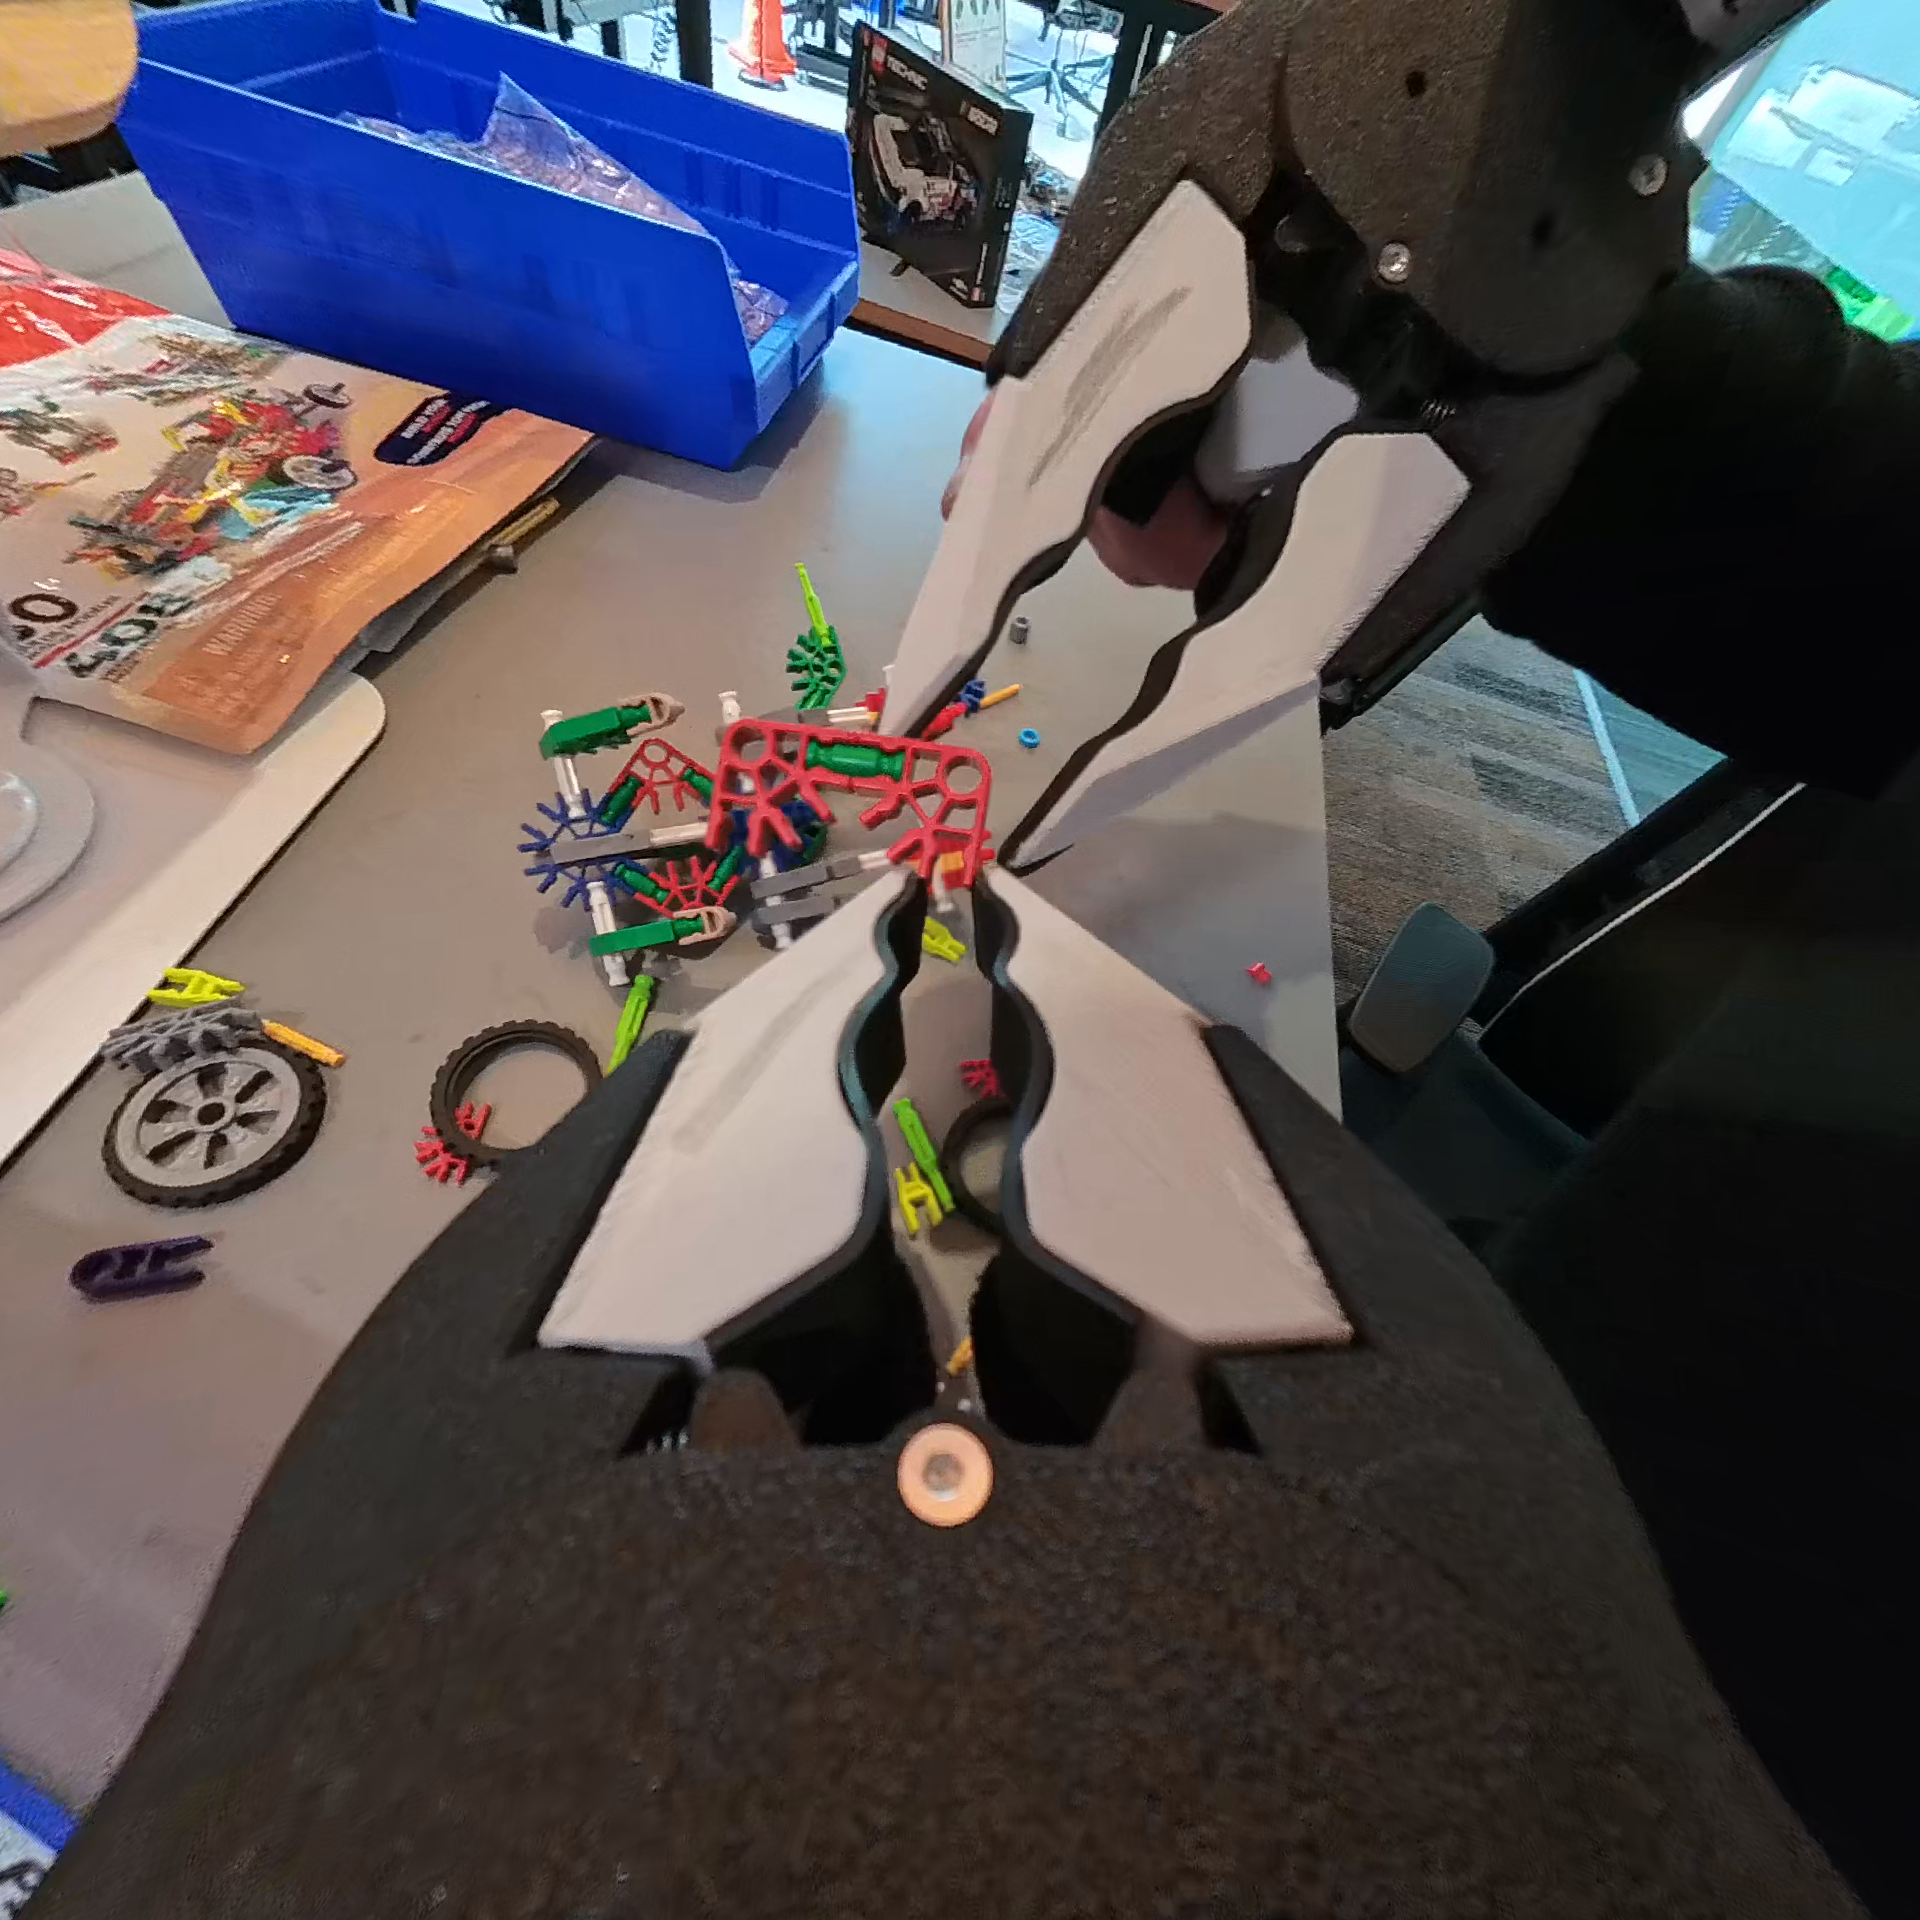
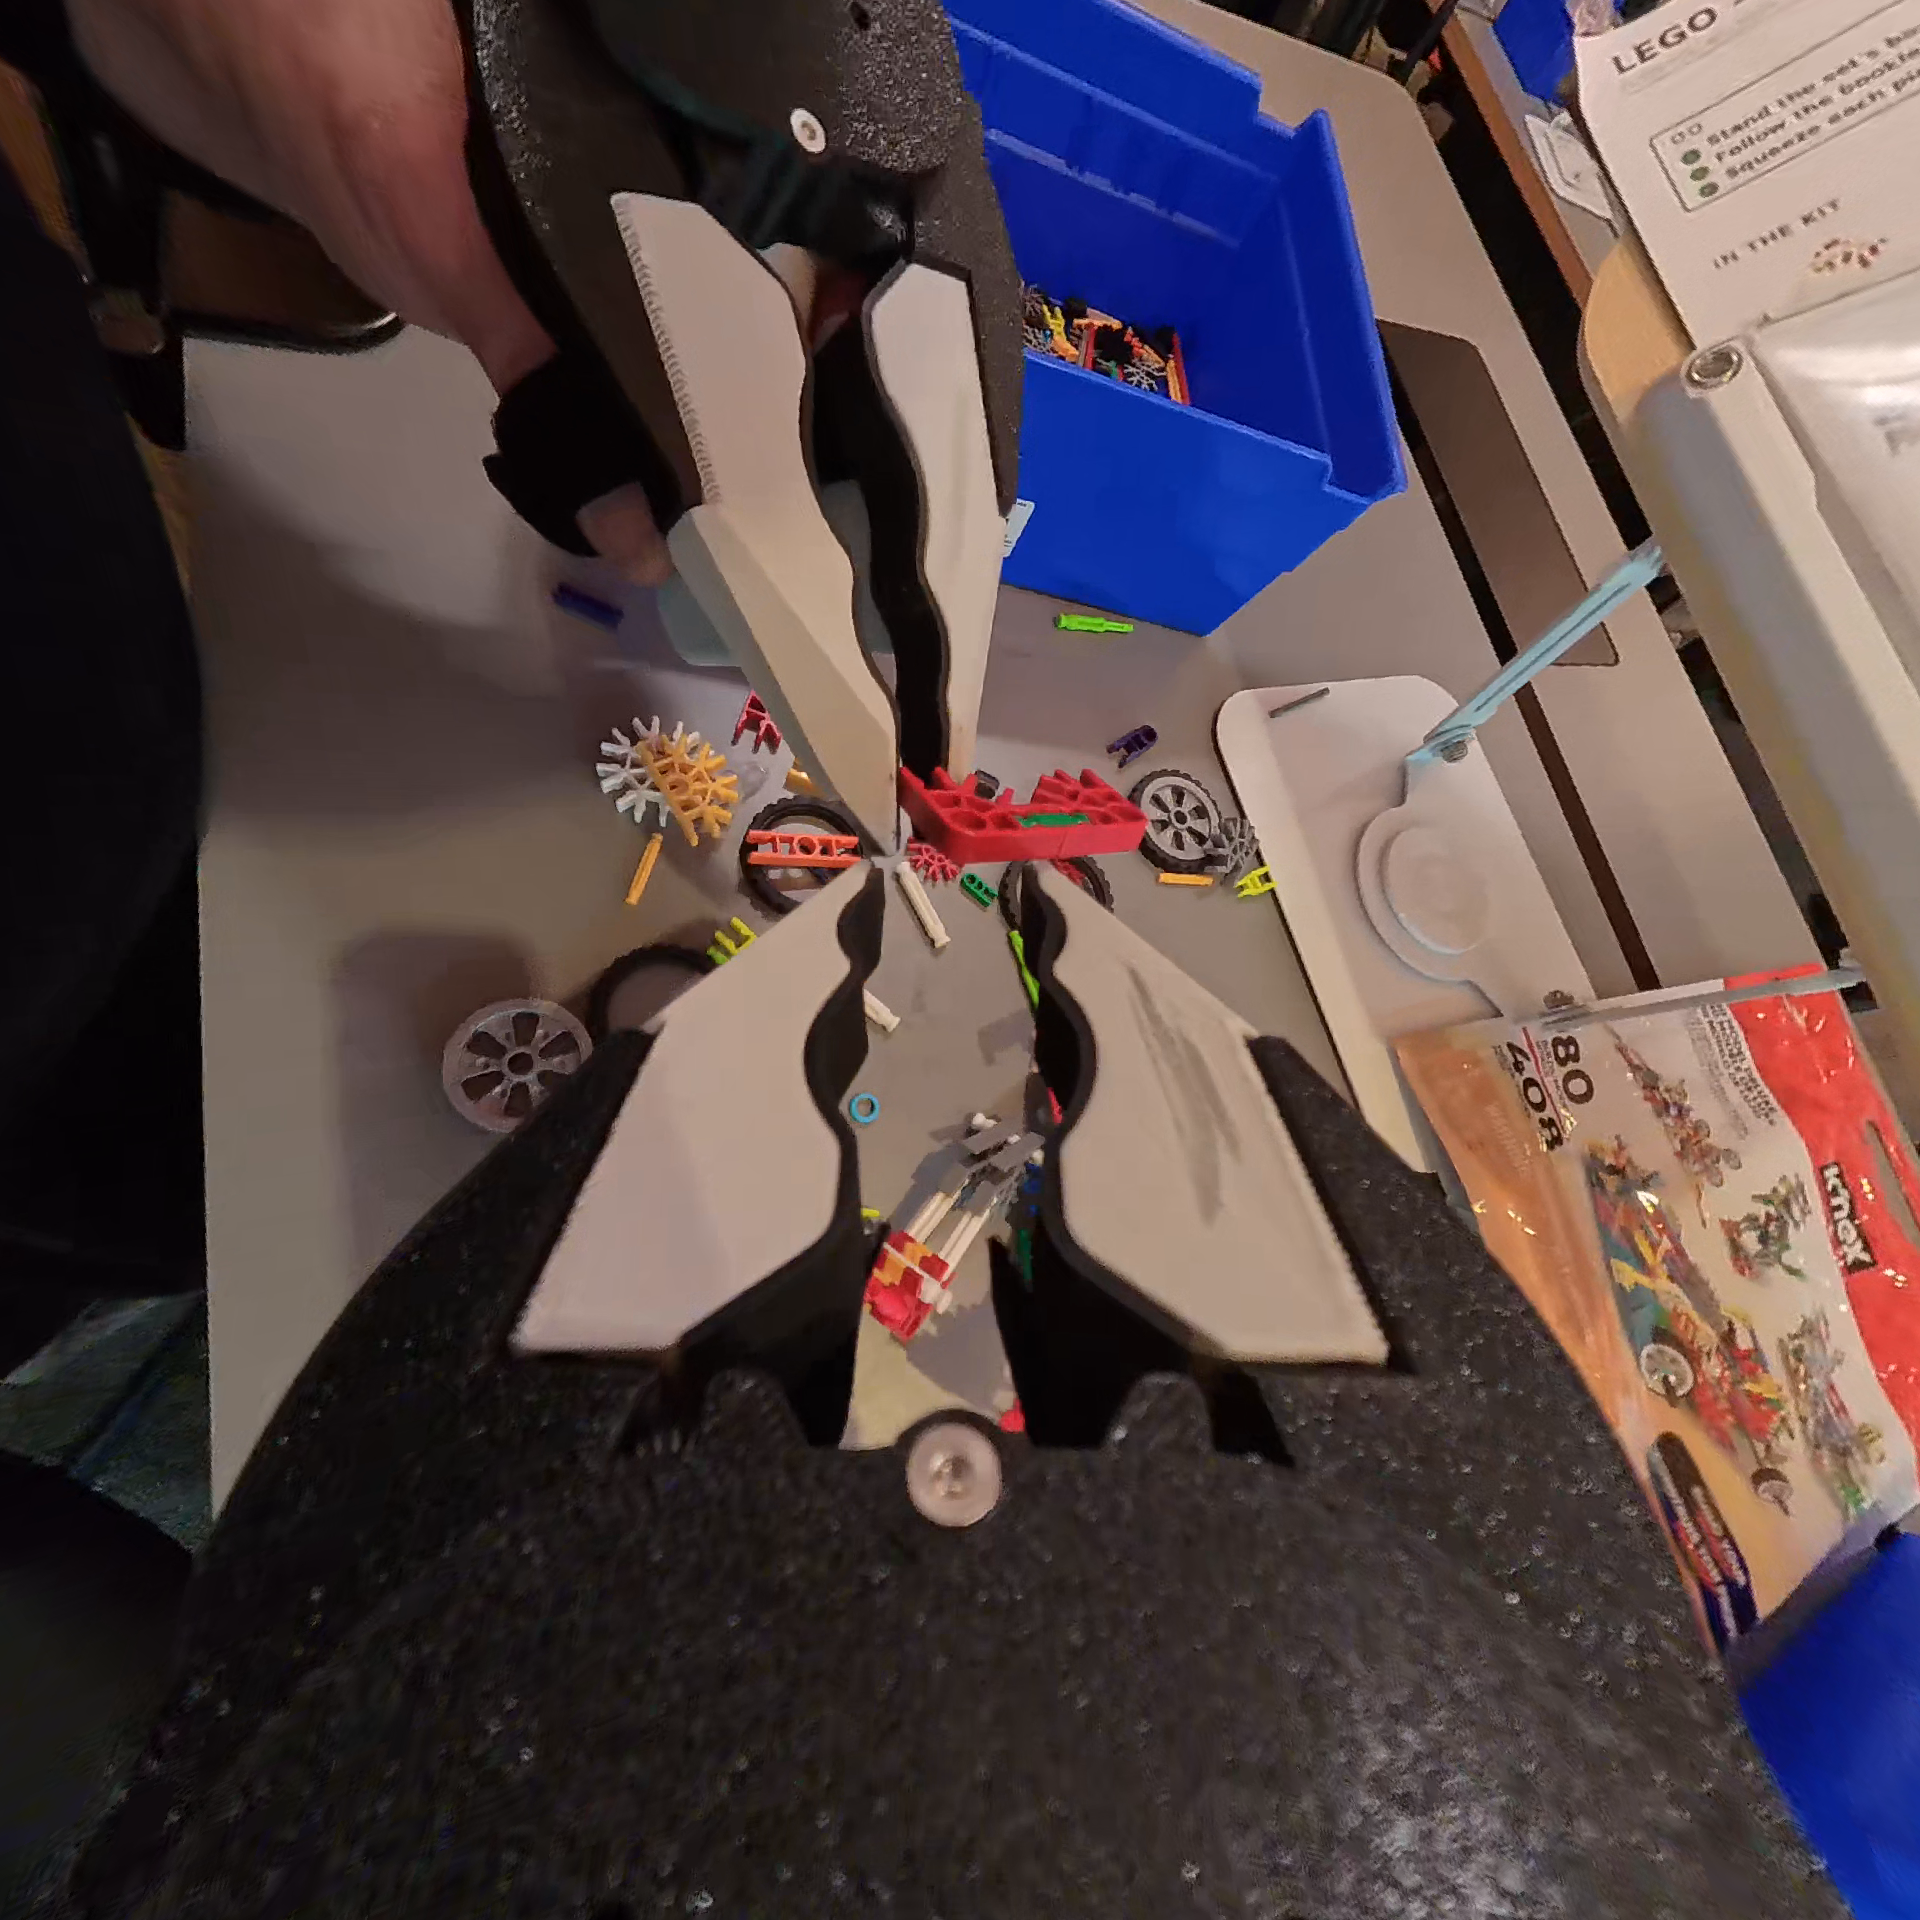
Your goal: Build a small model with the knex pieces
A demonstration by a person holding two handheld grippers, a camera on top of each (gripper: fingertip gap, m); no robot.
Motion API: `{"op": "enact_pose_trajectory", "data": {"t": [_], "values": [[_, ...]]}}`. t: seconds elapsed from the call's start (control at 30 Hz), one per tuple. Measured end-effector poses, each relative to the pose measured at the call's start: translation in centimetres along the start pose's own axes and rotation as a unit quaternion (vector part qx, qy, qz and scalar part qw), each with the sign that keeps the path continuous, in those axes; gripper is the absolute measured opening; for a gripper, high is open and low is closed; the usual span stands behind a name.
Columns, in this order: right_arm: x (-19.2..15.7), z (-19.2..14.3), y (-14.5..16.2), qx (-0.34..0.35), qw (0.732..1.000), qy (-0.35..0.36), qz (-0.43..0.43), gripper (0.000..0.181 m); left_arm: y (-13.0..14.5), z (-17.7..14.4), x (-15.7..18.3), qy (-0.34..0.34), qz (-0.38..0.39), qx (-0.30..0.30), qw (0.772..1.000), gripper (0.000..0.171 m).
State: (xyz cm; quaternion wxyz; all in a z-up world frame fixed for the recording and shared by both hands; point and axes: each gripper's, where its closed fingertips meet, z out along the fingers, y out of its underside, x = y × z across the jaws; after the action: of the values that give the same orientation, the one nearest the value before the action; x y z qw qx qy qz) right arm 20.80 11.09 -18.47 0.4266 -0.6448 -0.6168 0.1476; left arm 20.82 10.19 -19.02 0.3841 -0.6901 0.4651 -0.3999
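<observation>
Where left gripper [image 1: 948,878] meets red panel [image 1: 847,784], grip unclear.

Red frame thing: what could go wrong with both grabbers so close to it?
The left gripper pinches only a corner of the frame, so it might twist or slip out. The open right gripper sits very close; the two could bump. A tiny red piece lies near the table edge and could get knocked off.

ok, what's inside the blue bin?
In the right wrist view the blue bin holds a heap of small coloured construction pieces. Its front wall hides anything lower down.
</observation>
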Motion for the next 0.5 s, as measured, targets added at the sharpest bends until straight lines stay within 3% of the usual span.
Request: {"op": "enact_pose_trajectory", "data": {"t": [0.5], "values": [[-0.9,-0.5,-0.4,-0.004,0.999,0.018,-0.04,0.013,-0.9,-0.1,1.7,0.1,-0.08,0.022,0.992,0.007]]}}
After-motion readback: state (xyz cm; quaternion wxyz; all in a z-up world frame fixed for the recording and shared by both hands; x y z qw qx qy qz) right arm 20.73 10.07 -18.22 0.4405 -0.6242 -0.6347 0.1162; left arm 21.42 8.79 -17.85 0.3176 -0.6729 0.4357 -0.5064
